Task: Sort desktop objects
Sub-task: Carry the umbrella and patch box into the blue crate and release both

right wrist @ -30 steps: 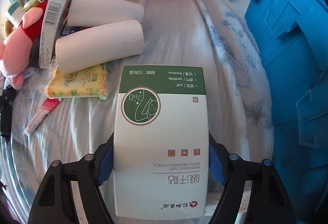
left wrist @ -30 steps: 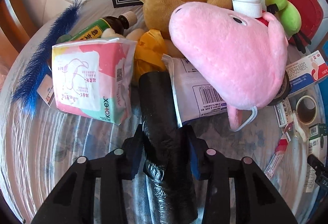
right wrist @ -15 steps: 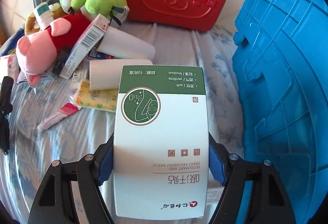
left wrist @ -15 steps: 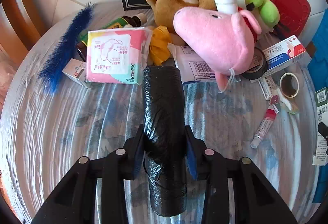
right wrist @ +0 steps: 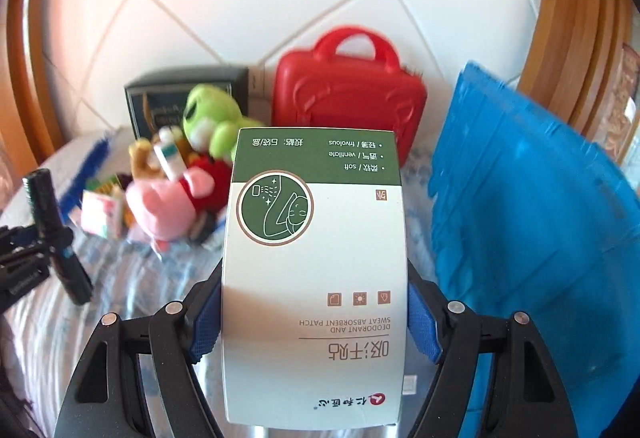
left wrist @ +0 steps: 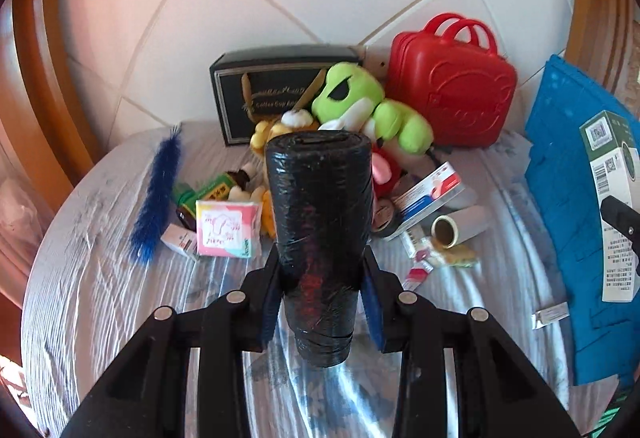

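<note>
Holding two items above the table [left wrist: 100,298].
Left gripper [left wrist: 320,302] clamped on black bag roll [left wrist: 320,205]; right gripper [right wrist: 314,318] clamped on green-white box [right wrist: 316,278], left of blue crate [right wrist: 528,217].

Near half of the bench [left wrist: 100,302] lies bare; toys [left wrist: 360,109], red case [left wrist: 452,93] crowd its far edge, blue crate [left wrist: 568,197] walls its right edge.

Each tool [left wrist: 322,292] [right wrist: 314,312] is black plastic, with blue finger pads [left wrist: 372,302] and silver screws.
</note>
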Available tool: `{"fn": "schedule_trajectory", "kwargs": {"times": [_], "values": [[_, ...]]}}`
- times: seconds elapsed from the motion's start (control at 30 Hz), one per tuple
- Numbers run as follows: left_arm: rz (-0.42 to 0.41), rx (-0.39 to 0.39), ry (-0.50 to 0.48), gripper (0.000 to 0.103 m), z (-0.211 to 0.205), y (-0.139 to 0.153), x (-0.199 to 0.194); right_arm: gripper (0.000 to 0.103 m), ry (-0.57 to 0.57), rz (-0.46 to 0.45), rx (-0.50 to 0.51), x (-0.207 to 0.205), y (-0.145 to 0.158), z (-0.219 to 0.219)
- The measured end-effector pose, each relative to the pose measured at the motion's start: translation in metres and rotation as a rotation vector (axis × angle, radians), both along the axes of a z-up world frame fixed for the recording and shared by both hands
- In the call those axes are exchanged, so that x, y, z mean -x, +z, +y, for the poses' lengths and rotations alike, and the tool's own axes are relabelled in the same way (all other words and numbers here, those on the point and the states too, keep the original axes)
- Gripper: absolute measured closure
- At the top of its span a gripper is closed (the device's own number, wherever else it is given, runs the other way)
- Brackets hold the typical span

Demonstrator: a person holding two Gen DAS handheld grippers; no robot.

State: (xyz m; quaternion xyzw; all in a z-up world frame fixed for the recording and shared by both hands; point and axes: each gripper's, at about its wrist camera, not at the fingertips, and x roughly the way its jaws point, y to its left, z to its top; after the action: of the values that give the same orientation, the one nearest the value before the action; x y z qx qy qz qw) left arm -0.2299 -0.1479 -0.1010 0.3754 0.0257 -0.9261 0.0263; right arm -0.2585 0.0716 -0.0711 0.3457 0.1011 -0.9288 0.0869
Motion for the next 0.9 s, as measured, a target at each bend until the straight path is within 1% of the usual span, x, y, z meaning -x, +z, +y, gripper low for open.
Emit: {"fn": "schedule_trajectory", "kwargs": {"times": [0.13, 0.27, 0.4, 0.47, 0.6, 0.8, 0.9], "values": [[0.106, -0.007, -0.078, 0.068, 0.038, 0.051, -0.013, 0.027, -0.012, 0.086, 0.038, -0.022, 0.054, 0.011], [0.197, -0.013, -0.166, 0.068, 0.082, 0.097, -0.017, 0.027, -0.052, 0.178, 0.045, -0.046, 0.11, 0.03], [0.261, -0.026, -0.27, 0.068, 0.137, 0.133, -0.017, 0.027, -0.119, 0.256, 0.045, -0.062, 0.155, 0.066], [0.283, -0.032, -0.319, 0.068, 0.167, 0.147, -0.017, 0.026, -0.163, 0.286, 0.038, -0.068, 0.174, 0.09], [0.326, -0.042, -0.414, 0.068, 0.231, 0.173, -0.017, 0.026, -0.245, 0.311, 0.032, -0.074, 0.199, 0.144], [0.404, -0.04, -0.518, 0.068, 0.319, 0.215, -0.016, 0.026, -0.35, 0.325, 0.037, -0.077, 0.221, 0.226], [0.391, -0.068, -0.575, 0.068, 0.355, 0.227, -0.01, 0.026, -0.388, 0.319, 0.048, -0.072, 0.224, 0.261]]}}
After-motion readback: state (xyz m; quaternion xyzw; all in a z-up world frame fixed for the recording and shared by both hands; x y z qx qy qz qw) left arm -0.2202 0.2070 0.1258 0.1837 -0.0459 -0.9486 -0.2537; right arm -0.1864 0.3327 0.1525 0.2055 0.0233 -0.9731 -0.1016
